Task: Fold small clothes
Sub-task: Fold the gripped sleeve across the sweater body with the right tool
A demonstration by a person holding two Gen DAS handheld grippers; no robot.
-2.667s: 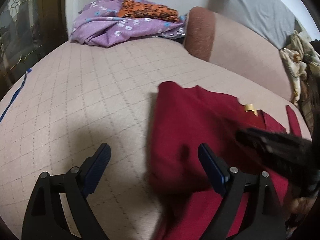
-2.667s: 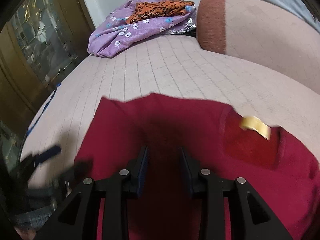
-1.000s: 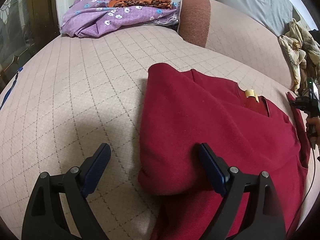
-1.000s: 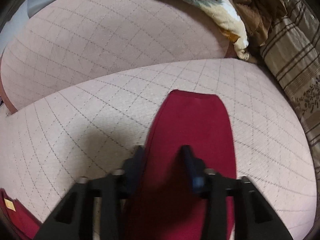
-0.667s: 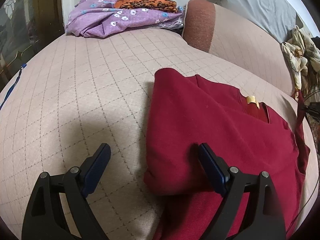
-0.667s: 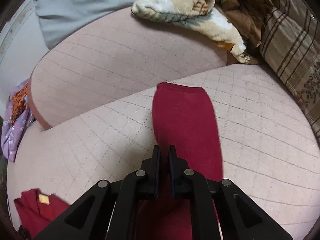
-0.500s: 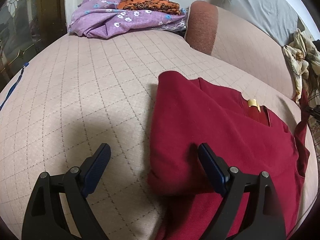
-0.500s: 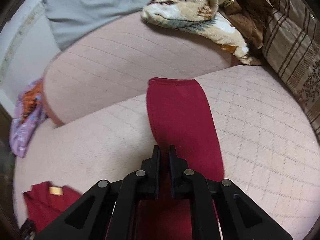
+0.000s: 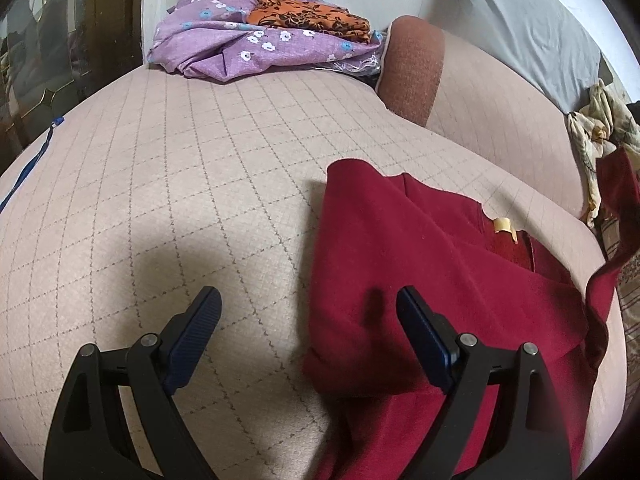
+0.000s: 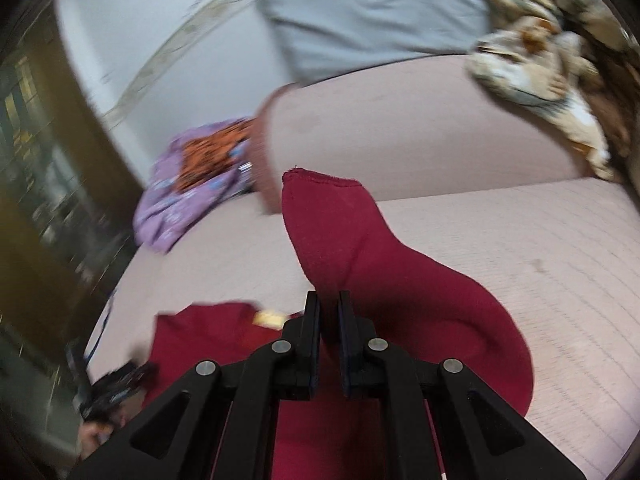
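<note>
left gripper (image 9: 308, 312) jaws spread wide, right gripper (image 10: 329, 312) jaws pinched together

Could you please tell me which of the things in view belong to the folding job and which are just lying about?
Part of the job:
- red shirt
- its sleeve, pinched in the right gripper
- left gripper, open

Lying about:
- purple floral cloth
- orange patterned cloth
- grey pillow
- beige blanket

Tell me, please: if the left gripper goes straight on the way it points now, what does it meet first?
Probably the folded left edge of the red shirt, just ahead of the open left gripper, or the quilted cushion beside it; depth is unclear.
</note>
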